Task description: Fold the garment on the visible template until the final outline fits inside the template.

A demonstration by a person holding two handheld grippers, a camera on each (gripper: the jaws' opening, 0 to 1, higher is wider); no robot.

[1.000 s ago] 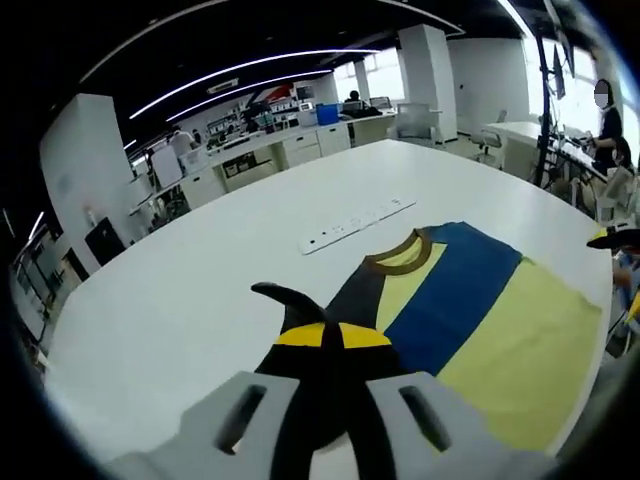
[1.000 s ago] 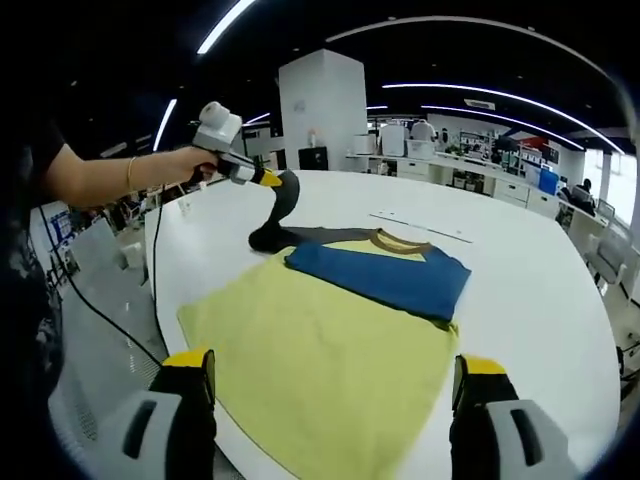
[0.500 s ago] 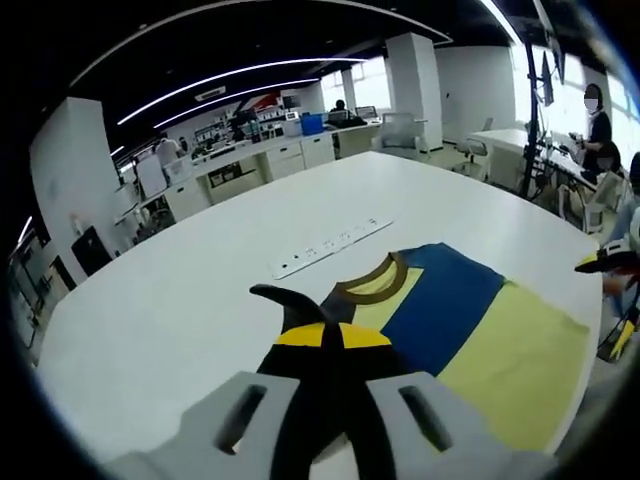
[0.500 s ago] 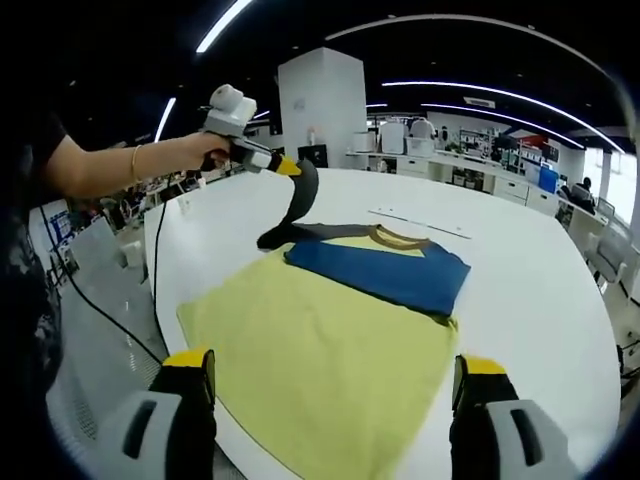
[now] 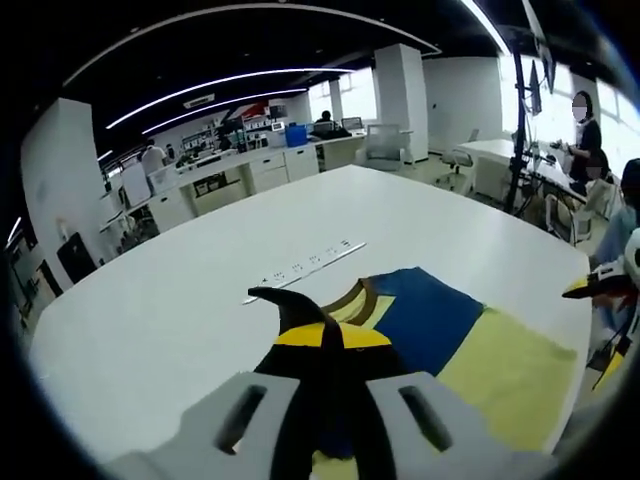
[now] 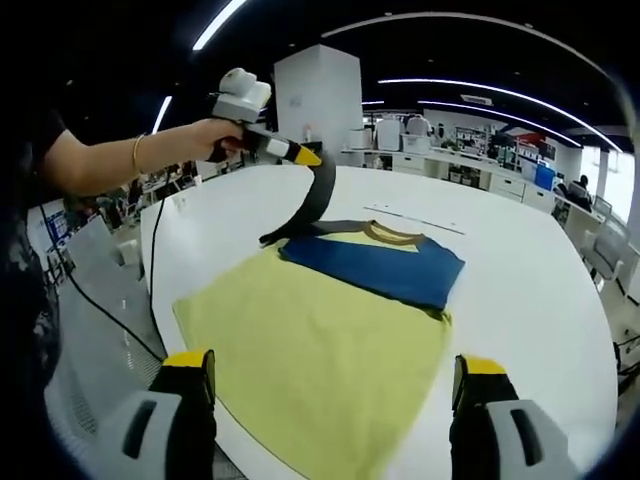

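A yellow shirt [image 6: 310,350] with a blue band [image 6: 375,268] and a brown collar [image 6: 393,233] lies flat on the white table [image 6: 520,280]. Its dark sleeve [image 6: 318,200] is lifted off the table, pinched in my left gripper [image 6: 308,157], which a hand holds above the shirt's far left corner. In the left gripper view the same dark sleeve [image 5: 290,305] rises between the shut jaws of the left gripper [image 5: 325,335], above the shirt [image 5: 500,370]. My right gripper [image 6: 330,375] stands open at the shirt's near hem, with nothing between its fingers.
A long white strip [image 5: 305,268] lies on the table beyond the collar. A black cable [image 6: 100,310] hangs off the table's left edge. Desks, chairs and people [image 5: 585,130] stand around the room behind the table.
My left gripper has risen and moved toward the shirt's middle, drawing the dark sleeve higher and over the shirt. The right gripper has stayed in place, open.
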